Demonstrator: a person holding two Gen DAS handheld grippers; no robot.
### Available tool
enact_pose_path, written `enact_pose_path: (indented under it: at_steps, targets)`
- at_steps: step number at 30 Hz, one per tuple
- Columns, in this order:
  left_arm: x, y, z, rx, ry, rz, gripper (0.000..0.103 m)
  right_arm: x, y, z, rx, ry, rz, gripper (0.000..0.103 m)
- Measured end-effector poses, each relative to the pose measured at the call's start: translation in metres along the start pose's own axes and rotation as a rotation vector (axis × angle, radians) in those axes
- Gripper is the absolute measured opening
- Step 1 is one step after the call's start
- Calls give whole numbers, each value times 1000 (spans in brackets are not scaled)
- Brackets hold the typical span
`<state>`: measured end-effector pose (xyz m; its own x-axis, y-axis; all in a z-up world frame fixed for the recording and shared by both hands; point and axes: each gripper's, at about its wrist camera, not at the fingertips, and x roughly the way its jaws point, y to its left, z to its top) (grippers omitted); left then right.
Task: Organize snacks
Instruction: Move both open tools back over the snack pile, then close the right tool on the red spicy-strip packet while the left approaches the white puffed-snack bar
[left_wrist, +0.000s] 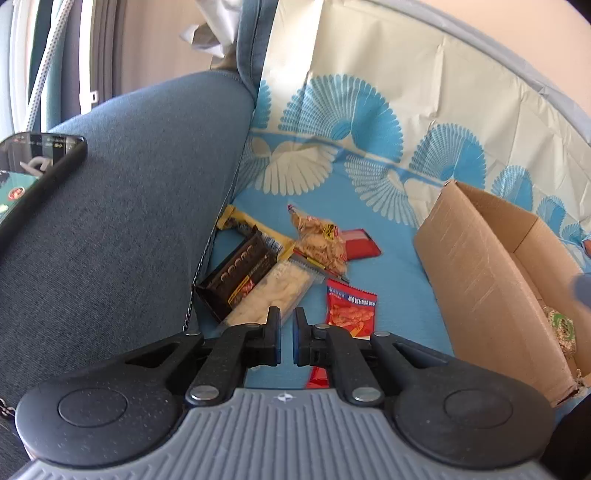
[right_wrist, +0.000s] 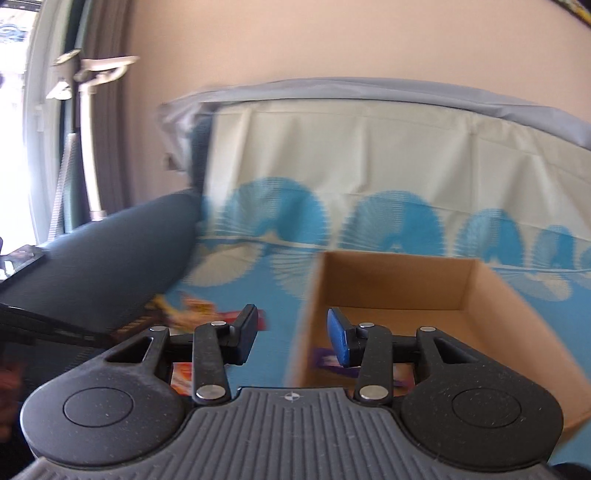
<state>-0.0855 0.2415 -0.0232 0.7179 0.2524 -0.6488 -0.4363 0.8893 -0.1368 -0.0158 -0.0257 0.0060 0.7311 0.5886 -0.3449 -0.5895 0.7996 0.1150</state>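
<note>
Our left gripper has its jaws nearly together, a thin gap showing, nothing clamped between them. Its tips sit just over the near end of the pale cracker pack.

Snack count ahead of the left gripper, on the blue patterned cover: six.
- one dark brown bar pack, just left of the tips, against the sofa arm
- one pale cracker pack
- one yellow wrapper behind those
- one clear bag of tan snacks ahead
- one flat red pack behind that bag
- one red sachet just right of the tips

One cardboard box off to the right, open-topped, at least one green-labelled packet inside. One phone on the sofa arm.

Our right gripper is part open, empty, straddling the box's near-left wall. View is blurred; a purple item shows in the box.
</note>
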Motion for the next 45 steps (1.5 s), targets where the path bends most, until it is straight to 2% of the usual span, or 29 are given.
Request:
enact_pose_path:
  at_steps: [6,8,9,10,18,20,22,23,24,25,27,33,38,41,45]
  targets:
    - [-5,13,0,-65,-20,4,7,53,60,-22,10,106,53,46]
    - [-7,14,0,-67,-24,2,8,75,72,-32,-3,152,38,60]
    - [-8,15,0,-67,-29,1,9,86,77,-37,-10,178,24,73]
    - [-9,15,0,-66,-33,2,10,96,81,-40,-11,204,15,81]
    - [-12,17,-1,-58,-25,0,12,163,91,-61,47,404,-49,90]
    - [-11,18,-1,-61,-16,-2,12,172,95,-66,28,458,-55,89]
    - [-10,18,-1,-65,-6,-1,12,172,95,-69,20,463,-39,86]
    - [-9,18,-1,-65,0,-2,13,170,94,-69,7,454,-25,80]
    - [-7,18,-1,-64,6,-2,14,166,93,-70,-6,445,-2,65]
    - [-6,17,-1,-61,9,4,15,163,91,-69,-22,442,14,55]
    - [-5,13,-1,-46,12,25,21,155,82,-68,-38,457,47,51]
    - [5,6,3,-14,44,28,38,120,59,-57,-95,510,75,49]
    - [27,-6,10,36,85,65,41,83,57,-50,-131,491,148,50]
    - [43,-14,12,80,111,85,49,70,55,-62,-158,429,149,50]
    - [64,-17,15,90,153,143,63,74,48,-80,-140,457,115,50]
